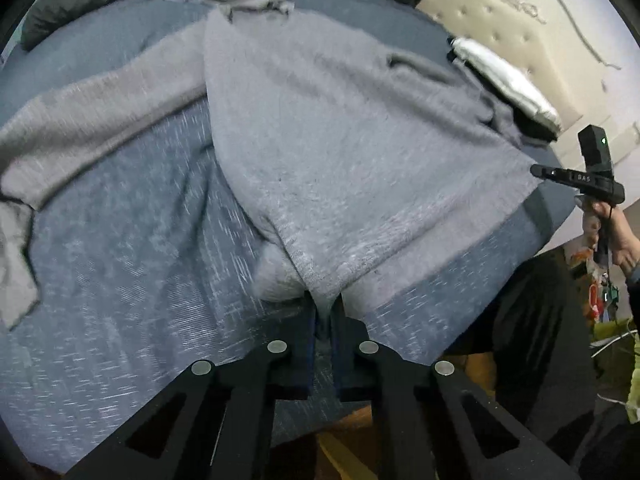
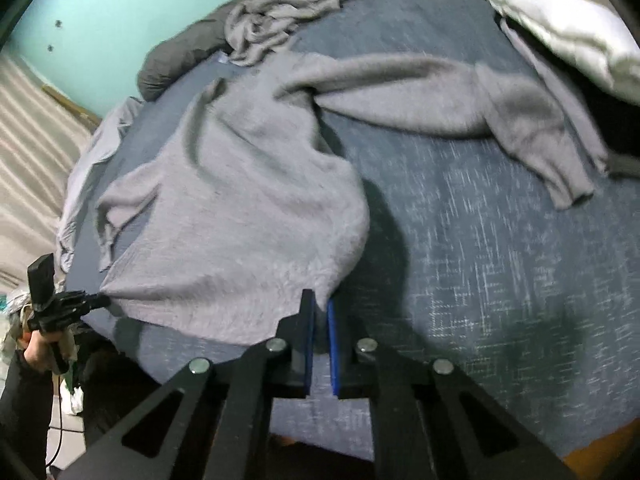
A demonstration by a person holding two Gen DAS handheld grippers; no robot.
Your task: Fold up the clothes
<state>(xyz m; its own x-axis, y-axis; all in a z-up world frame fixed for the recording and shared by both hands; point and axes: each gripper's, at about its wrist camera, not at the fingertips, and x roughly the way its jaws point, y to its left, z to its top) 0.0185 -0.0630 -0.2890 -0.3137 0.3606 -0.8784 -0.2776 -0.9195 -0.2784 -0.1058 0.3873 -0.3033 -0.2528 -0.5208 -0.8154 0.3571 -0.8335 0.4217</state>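
Note:
A grey knit sweater (image 1: pixel 340 152) lies spread on a blue bed cover (image 1: pixel 120 280), one sleeve stretched to the left. My left gripper (image 1: pixel 323 304) is shut on one bottom corner of its hem. My right gripper (image 2: pixel 320 304) is shut on the other bottom corner of the sweater (image 2: pixel 240 208), and shows in the left wrist view (image 1: pixel 538 171) at the right edge of the hem. The left gripper shows in the right wrist view (image 2: pixel 102 301) at the sweater's far left corner. The hem is pulled taut between both. The other sleeve (image 2: pixel 440 96) stretches right.
A crumpled grey garment (image 2: pixel 276 16) and a dark duvet (image 2: pixel 180 60) lie at the back of the bed. A white pillow (image 2: pixel 568 28) sits at the right by a beige tufted headboard (image 1: pixel 520 28). The bed's front edge is just below the grippers.

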